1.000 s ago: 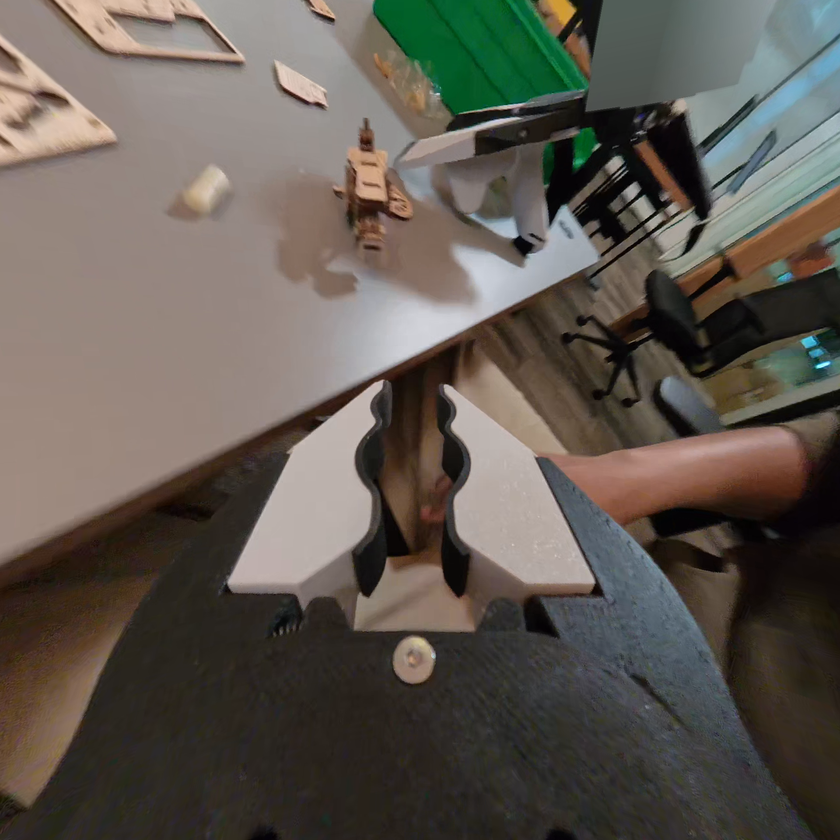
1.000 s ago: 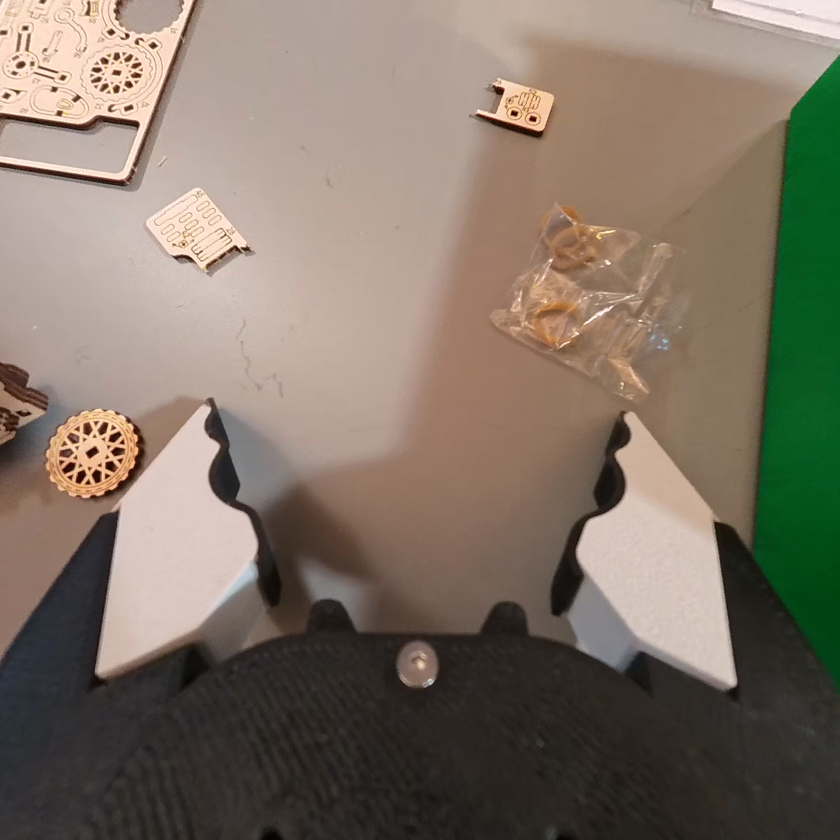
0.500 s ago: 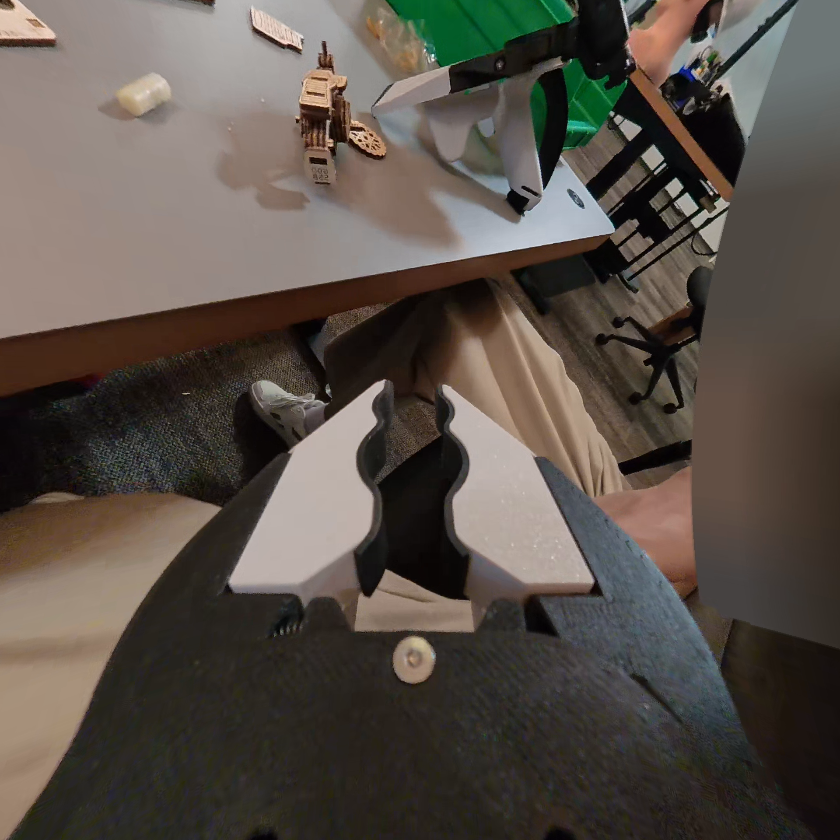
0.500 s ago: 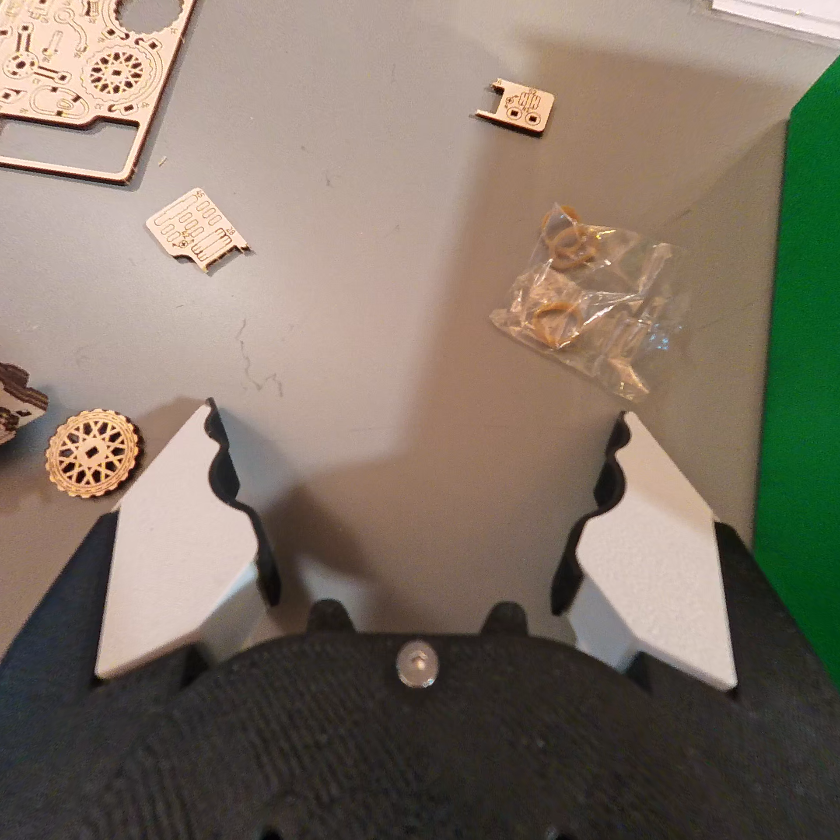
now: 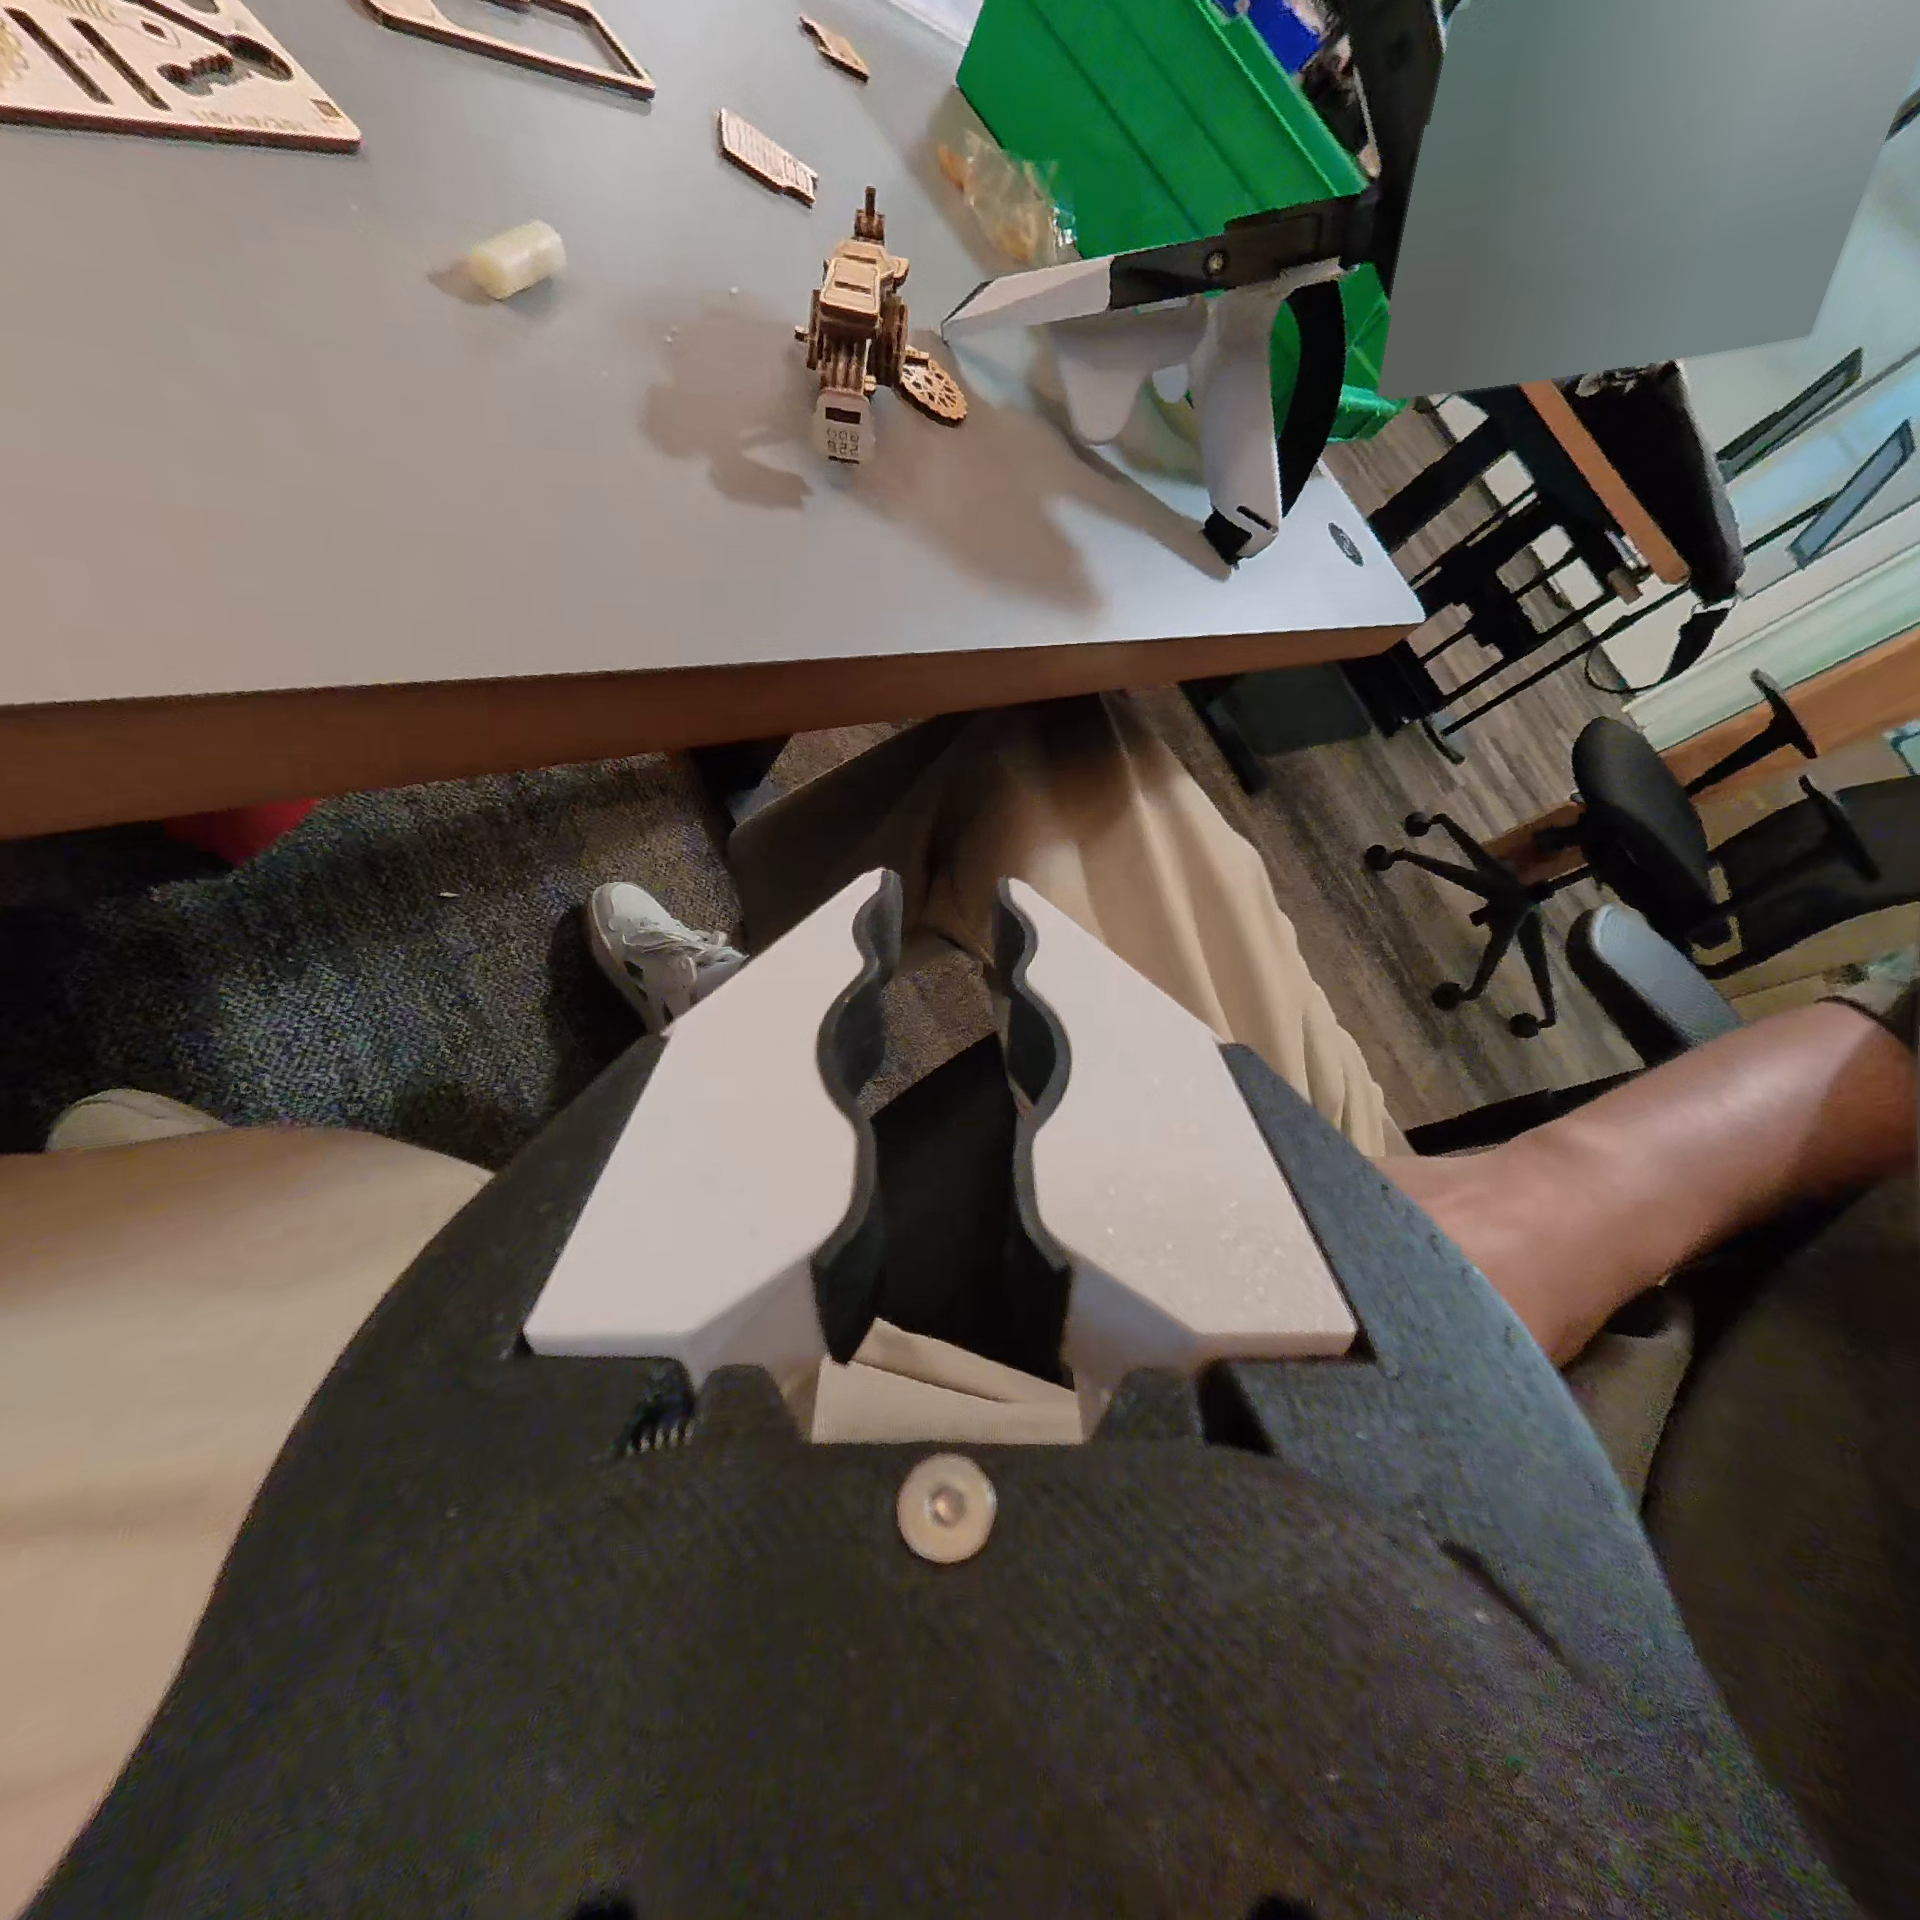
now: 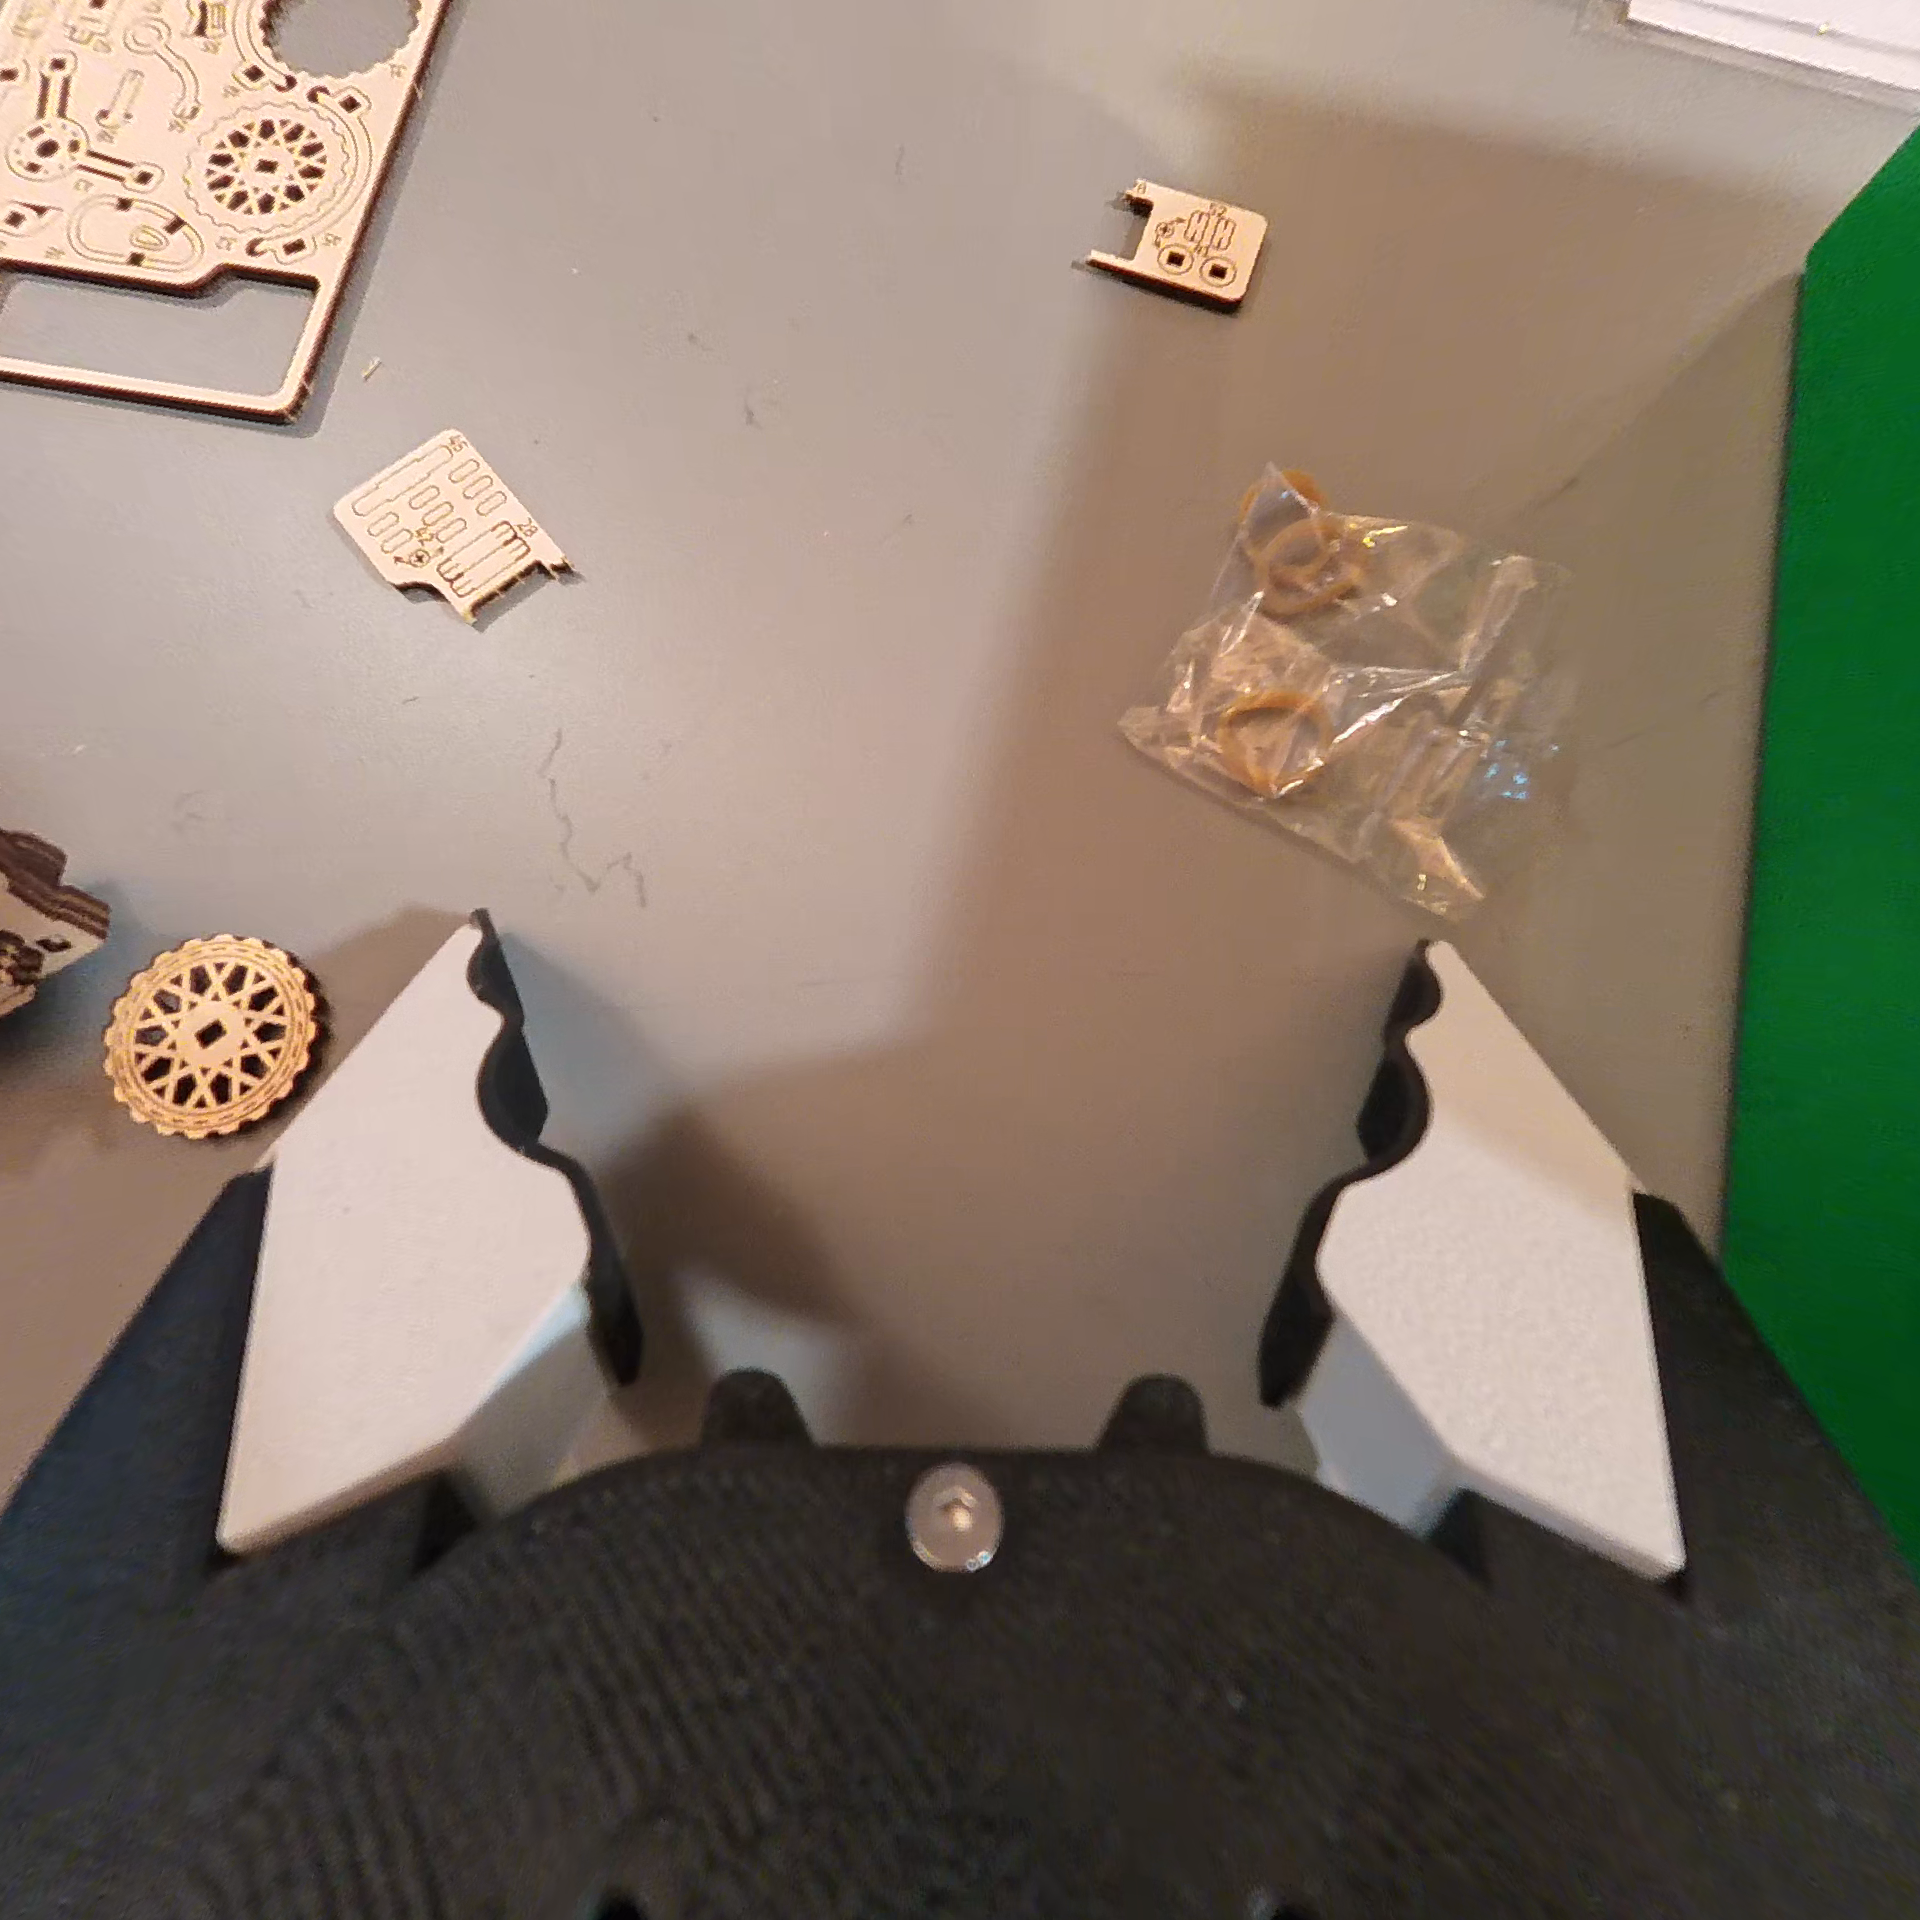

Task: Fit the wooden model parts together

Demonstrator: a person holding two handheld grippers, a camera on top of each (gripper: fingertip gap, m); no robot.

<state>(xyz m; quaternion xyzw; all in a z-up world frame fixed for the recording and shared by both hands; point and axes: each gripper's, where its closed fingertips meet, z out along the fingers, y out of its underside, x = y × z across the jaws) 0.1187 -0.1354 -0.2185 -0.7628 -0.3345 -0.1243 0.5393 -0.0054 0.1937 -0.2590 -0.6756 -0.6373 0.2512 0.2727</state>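
A partly built wooden model stands on the grey table, with a loose spoked wooden wheel beside it. In the right wrist view the wheel lies just left of my left finger, and the model's edge shows at the far left. My right gripper is wide open and empty, low over the table. It also shows in the left wrist view, right of the model. My left gripper is nearly shut and empty. It sits below the table's front edge, over a person's lap.
Laser-cut wooden sheets and two small wooden parts lie farther back. A clear bag of rubber bands sits near a green bin. A small white cylinder lies left of the model. Office chairs stand to the right. The wheel lies some 5 centimetres from my right tips, 25 centimetres from my left tips. It is also in sight in the left wrist view.
My left gripper has dropped below and back from the table edge, then steadied, with its gap unchanged. The right gripper and the parts have not moved.
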